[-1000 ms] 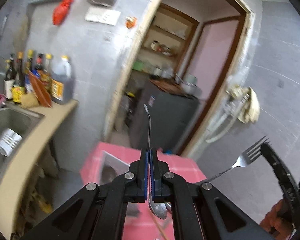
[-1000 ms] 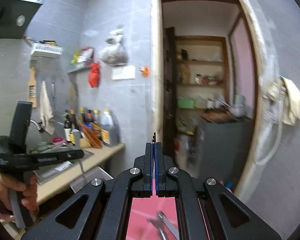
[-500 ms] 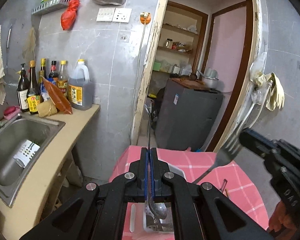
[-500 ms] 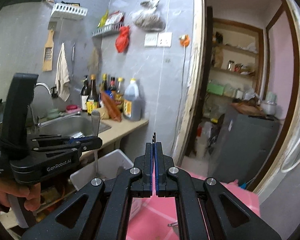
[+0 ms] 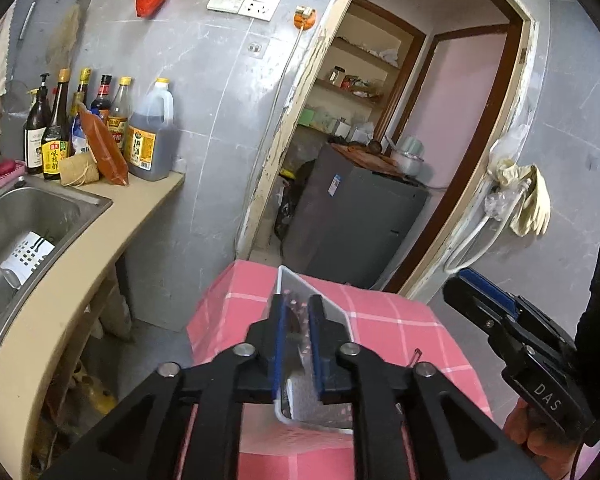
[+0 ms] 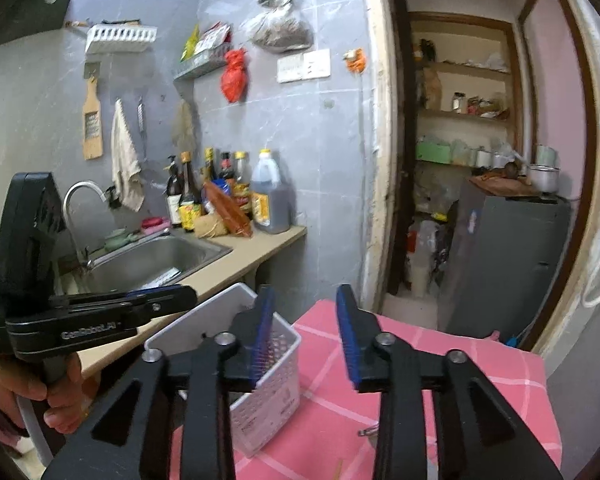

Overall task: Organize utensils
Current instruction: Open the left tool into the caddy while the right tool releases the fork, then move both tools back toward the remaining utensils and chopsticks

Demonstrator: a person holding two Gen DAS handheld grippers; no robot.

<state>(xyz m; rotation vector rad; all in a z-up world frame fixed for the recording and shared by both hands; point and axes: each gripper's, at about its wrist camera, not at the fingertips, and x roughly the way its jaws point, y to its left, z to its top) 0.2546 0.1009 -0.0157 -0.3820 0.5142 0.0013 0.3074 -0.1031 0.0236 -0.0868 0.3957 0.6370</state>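
A white perforated utensil basket (image 6: 268, 396) stands on the pink checked tablecloth (image 6: 440, 348). In the left wrist view the basket (image 5: 328, 396) lies right under my left gripper (image 5: 297, 344), whose jaws are slightly apart and hold nothing. My right gripper (image 6: 305, 340) is open and empty, just above and right of the basket. The right gripper also shows at the right edge of the left wrist view (image 5: 472, 292). The left gripper shows in the right wrist view (image 6: 180, 296). No spoon or fork is visible in either gripper.
A steel sink (image 6: 152, 260) and counter with several sauce bottles (image 6: 228, 196) stand to the left. A grey cabinet (image 6: 500, 264) stands in the doorway behind the table. A small clip (image 6: 368, 432) lies on the cloth.
Both grippers have gone from shut to open. The spoon in the left gripper and the fork in the right are gone from the jaws. Both grippers now hang over the basket.
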